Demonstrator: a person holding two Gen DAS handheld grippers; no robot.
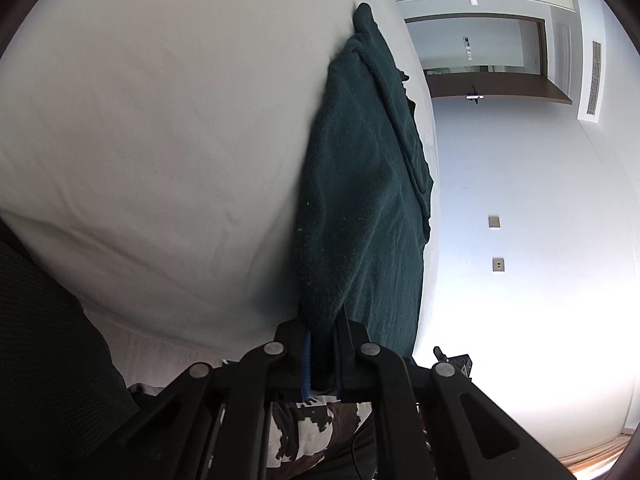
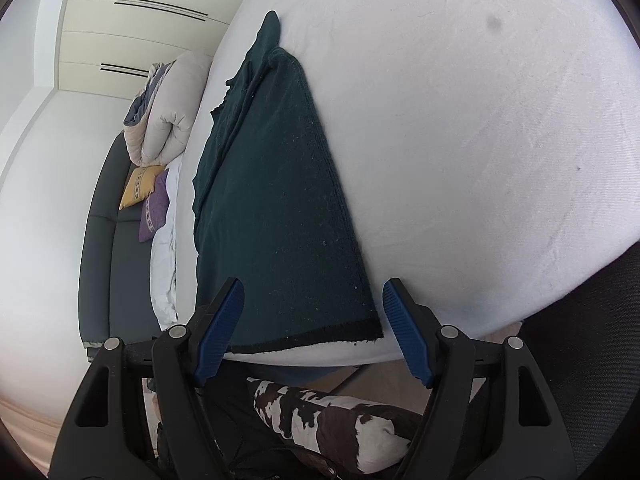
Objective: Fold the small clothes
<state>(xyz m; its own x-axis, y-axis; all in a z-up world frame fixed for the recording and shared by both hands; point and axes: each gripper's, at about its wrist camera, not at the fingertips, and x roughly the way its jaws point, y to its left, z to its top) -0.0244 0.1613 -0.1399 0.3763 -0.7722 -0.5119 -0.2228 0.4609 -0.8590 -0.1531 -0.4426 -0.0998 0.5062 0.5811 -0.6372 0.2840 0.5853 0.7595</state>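
Cloth runs away from me: the dark green garment lies on the white bed with its long axis stretching from the near edge to the far one; my left gripper is pinched tight on its near corner; my right gripper stands wide, pads on either side of the near hem but not pressing it; judging by that, the right need only close where it is before both lift the near end toward the far.
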